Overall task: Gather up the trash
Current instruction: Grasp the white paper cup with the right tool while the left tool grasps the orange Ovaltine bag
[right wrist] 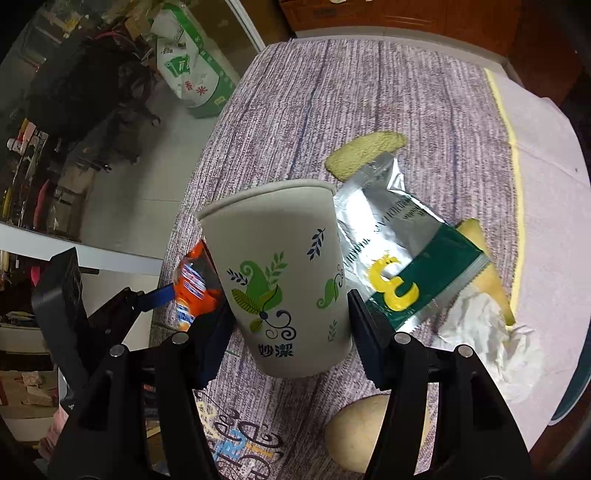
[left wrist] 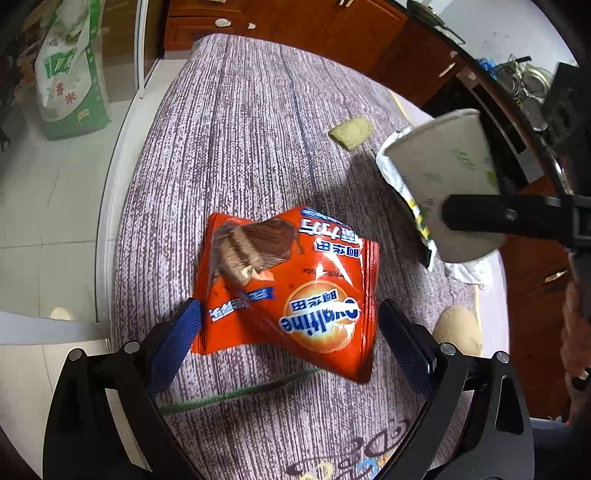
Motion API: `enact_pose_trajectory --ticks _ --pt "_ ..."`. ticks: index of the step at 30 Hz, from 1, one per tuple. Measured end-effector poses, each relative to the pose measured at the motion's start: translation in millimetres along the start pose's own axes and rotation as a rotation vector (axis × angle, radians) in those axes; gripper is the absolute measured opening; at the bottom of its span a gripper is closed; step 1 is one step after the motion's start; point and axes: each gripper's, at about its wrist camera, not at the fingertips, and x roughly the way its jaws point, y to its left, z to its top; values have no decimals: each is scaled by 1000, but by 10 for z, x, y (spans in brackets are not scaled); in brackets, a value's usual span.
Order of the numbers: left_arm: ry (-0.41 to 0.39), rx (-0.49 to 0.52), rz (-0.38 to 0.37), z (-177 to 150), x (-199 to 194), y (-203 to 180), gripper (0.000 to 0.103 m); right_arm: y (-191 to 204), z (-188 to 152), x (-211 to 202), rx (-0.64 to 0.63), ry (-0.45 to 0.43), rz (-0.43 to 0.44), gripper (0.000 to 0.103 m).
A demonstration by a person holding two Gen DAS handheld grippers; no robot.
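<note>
An orange Ovaltine snack bag [left wrist: 295,288] sits between the blue pads of my left gripper [left wrist: 290,306], which press on its two sides just over the striped tablecloth [left wrist: 240,129]. My right gripper [right wrist: 288,306] is shut on a white paper cup [right wrist: 284,280] with green leaf prints, held tilted above the table. In the left wrist view the cup [left wrist: 443,166] hangs at the right with a black finger [left wrist: 480,218] across it. A green and silver wrapper [right wrist: 406,258] and a crumpled white tissue [right wrist: 487,332] lie behind the cup.
A greenish flat piece [right wrist: 365,155] lies further back on the table, with a beige round lump [right wrist: 354,435] near its front edge and a yellow wedge [right wrist: 484,258] by the tissue. A green and white rice sack [left wrist: 70,74] stands on the floor at the left. Wooden cabinets [left wrist: 332,26] line the back.
</note>
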Motion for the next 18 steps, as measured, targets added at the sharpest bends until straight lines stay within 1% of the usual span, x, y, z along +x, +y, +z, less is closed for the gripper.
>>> enact_pose_trajectory --ticks 2,4,5,6,7,8,9,10,12,13,15,16,18 --pt "-14 23 19 -8 2 -62 94 -50 -66 -76 5 -10 -9 58" --pt "-23 45 27 -32 -7 -126 77 -102 -118 -151 10 -21 -18 58" --pt "-22 55 30 -41 -14 -160 75 -122 -137 -175 13 -25 -21 58" --pt "-29 65 35 -52 -32 -193 69 -165 -172 -218 19 -30 -23 58" --pt "-32 72 37 -63 -51 -223 60 -189 -202 -241 24 -34 -23 58" --pt "-34 76 37 -74 -74 -254 55 -207 -221 -267 28 -39 -22 58" --pt "-35 79 33 -77 -96 -270 45 -245 -257 -315 33 -47 -21 58" --pt "-37 82 32 -85 -118 -295 38 -254 -265 -325 35 -53 -20 58" --pt "-42 91 41 -111 -177 -354 33 -311 -306 -392 44 -67 -12 58" --pt "-44 96 43 -116 -201 -377 25 -339 -335 -424 47 -72 -9 58" --pt "-51 109 50 -139 -264 -475 21 -416 -404 -513 57 -90 -1 58" --pt "-53 118 52 -142 -290 -520 14 -448 -415 -543 62 -96 3 58" --pt "-59 137 61 -145 -343 -639 13 -508 -449 -599 75 -113 10 58"
